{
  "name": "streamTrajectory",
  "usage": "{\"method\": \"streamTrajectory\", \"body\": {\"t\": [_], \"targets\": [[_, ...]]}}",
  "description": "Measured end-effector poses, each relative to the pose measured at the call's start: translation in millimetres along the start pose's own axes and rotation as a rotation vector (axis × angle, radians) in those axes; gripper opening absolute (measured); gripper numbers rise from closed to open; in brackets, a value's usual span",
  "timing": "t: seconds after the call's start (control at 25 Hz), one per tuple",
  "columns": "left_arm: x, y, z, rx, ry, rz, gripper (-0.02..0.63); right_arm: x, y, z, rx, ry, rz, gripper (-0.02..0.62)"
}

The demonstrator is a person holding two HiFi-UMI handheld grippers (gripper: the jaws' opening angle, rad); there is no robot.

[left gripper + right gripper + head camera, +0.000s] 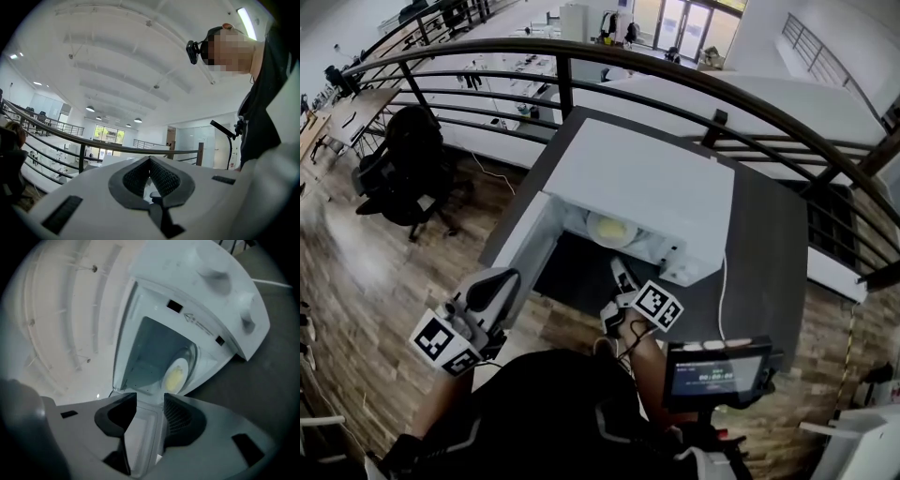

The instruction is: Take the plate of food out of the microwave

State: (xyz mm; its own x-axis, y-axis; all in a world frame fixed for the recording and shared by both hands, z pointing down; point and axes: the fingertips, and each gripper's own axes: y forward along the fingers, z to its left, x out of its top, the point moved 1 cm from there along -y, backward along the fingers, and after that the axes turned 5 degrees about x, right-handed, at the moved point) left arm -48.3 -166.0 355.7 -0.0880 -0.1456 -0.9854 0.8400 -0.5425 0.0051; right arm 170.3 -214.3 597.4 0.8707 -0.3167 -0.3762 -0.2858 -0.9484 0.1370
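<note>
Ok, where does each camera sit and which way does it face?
Head view: on the person's head, steeply down at the open microwave; left gripper, right gripper and torso show.
Left gripper view: on the left gripper, tilted up at ceiling and railing; shut jaws, torso show.
Right gripper view: on the right gripper, facing the microwave cavity; open jaws show.
Shared: head and right gripper views both show the plate of food.

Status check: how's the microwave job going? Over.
Left gripper shut, empty. Right gripper open, at door. Plate of food inside open microwave. Nothing in the way.
</note>
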Motion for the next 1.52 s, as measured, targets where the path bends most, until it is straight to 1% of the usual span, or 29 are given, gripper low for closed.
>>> {"method": "streamTrajectory", "body": {"t": [0.2,0.28,0.32,0.52,0.6,0.76,0.96,1.2,1.4,1.44,1.52], "targets": [[0.1,-7.1,11.4,0.051,0.014,0.011,0.003,-13.2,16.7,-43.1,-0.037,0.144,-0.008,0.166],[0.0,-9.2,13.3,0.073,0.018,0.015,0.003,-15.6,20.6,-51.3,-0.040,0.189,-0.011,0.222],[-0.3,-10.2,14.3,0.082,0.018,0.016,0.003,-16.2,22.9,-54.2,-0.041,0.209,-0.013,0.229],[-6.4,-15.0,21.7,0.126,0.017,0.032,0.003,-17.4,41.4,-69.5,-0.030,0.327,-0.034,0.229],[-6.8,-15.6,22.6,0.142,0.014,0.036,0.003,-15.6,47.1,-76.5,-0.041,0.363,-0.042,0.229],[-6.0,-17.7,23.6,0.173,0.016,0.043,0.003,-12.2,58.1,-84.7,-0.049,0.408,-0.044,0.229],[-10.8,-19.8,27.7,0.200,0.021,0.057,0.003,-10.0,74.9,-90.7,-0.030,0.452,-0.048,0.229],[-12.5,-17.4,28.0,0.212,0.020,0.072,0.003,-6.1,82.0,-99.4,-0.067,0.518,-0.076,0.227],[-15.3,-16.0,29.8,0.224,0.012,0.083,0.003,-10.2,88.1,-104.2,-0.088,0.583,-0.085,0.225],[-15.9,-15.2,29.2,0.223,0.009,0.086,0.003,-10.4,88.6,-104.5,-0.092,0.589,-0.086,0.212],[-17.7,-14.4,27.9,0.222,0.003,0.095,0.003,-10.2,89.3,-105.2,-0.097,0.586,-0.089,0.164]]}}
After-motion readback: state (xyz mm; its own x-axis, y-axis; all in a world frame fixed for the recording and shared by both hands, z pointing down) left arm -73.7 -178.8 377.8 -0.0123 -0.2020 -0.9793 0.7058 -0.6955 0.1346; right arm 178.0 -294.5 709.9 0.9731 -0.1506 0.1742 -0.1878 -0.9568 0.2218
